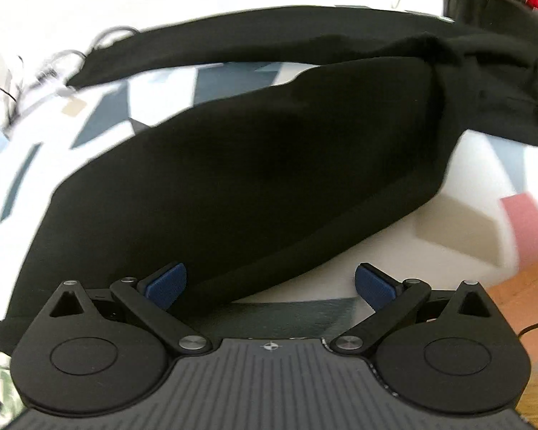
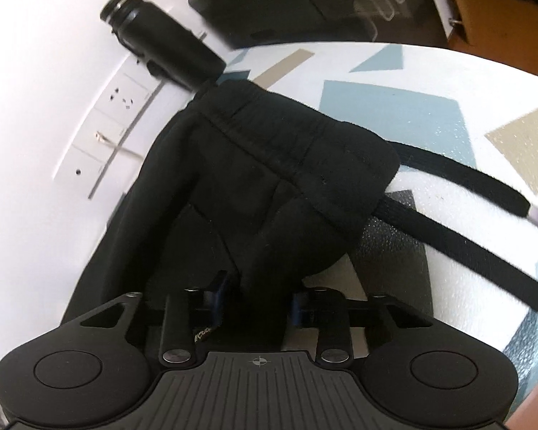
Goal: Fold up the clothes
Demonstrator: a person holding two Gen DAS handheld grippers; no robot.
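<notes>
Between my right gripper's (image 2: 258,304) narrowed pads sits a fold of the black trousers (image 2: 269,186), pinched near the gathered waistband (image 2: 287,143); two drawstrings (image 2: 459,179) trail off to its right. Ahead of my left gripper (image 1: 269,285), whose blue pads (image 1: 166,285) stand wide and clasp nothing, one trouser leg (image 1: 251,179) stretches across the patterned mat (image 1: 118,107).

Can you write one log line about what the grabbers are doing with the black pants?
left gripper: open, at pant leg | right gripper: shut on black pants near waistband | surface: patterned mat
</notes>
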